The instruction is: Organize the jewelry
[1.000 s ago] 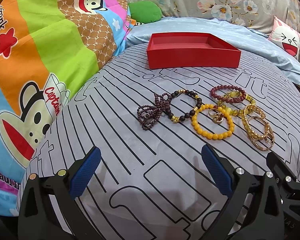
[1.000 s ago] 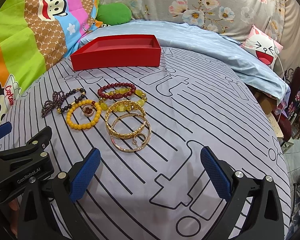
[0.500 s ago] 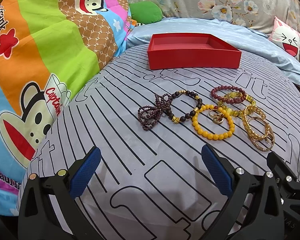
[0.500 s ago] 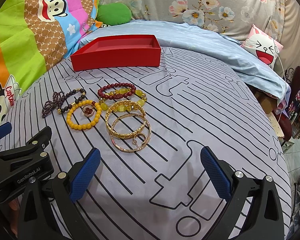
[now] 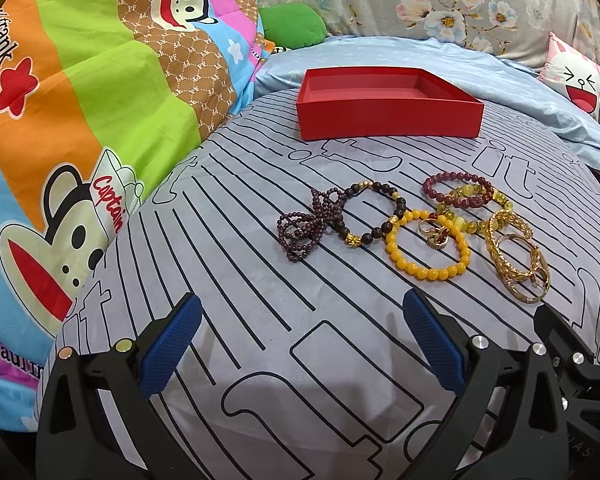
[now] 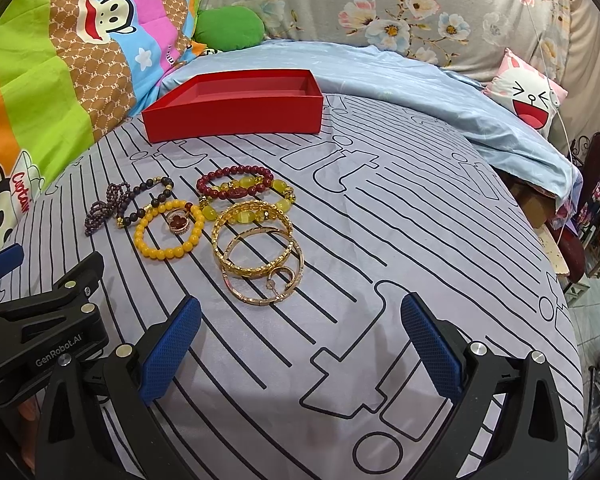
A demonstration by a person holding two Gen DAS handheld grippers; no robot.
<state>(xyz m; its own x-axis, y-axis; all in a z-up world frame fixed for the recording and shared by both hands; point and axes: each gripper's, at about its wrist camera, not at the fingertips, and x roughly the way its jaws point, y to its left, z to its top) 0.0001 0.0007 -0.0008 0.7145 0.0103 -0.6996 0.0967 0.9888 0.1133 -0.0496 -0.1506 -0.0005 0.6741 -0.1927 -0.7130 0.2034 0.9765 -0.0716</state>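
An empty red box [image 5: 388, 100] [image 6: 236, 110] sits at the far side of the striped grey bedsheet. Between it and me lies a cluster of jewelry: a tangled purple bead string [image 5: 304, 228] [image 6: 104, 208], a black bead bracelet [image 5: 374, 216], a yellow bead bracelet [image 5: 426, 252] [image 6: 168, 234] with rings inside it, a dark red bead bracelet [image 5: 456, 196] [image 6: 234, 182] and gold bangles [image 5: 516, 260] [image 6: 260, 258]. My left gripper [image 5: 300, 344] is open, short of the cluster. My right gripper [image 6: 300, 344] is open too, just short of the bangles.
A cartoon monkey quilt [image 5: 80, 100] rises on the left. A light blue blanket [image 6: 420, 80] and a white cartoon pillow [image 6: 528, 96] lie behind and to the right. The bed's edge drops off at the right [image 6: 568, 280]. The left gripper's body [image 6: 40, 332] shows at the lower left of the right wrist view.
Both views have shifted slightly; the jewelry and box sit a little lower in the frames. Nothing was grasped or moved.
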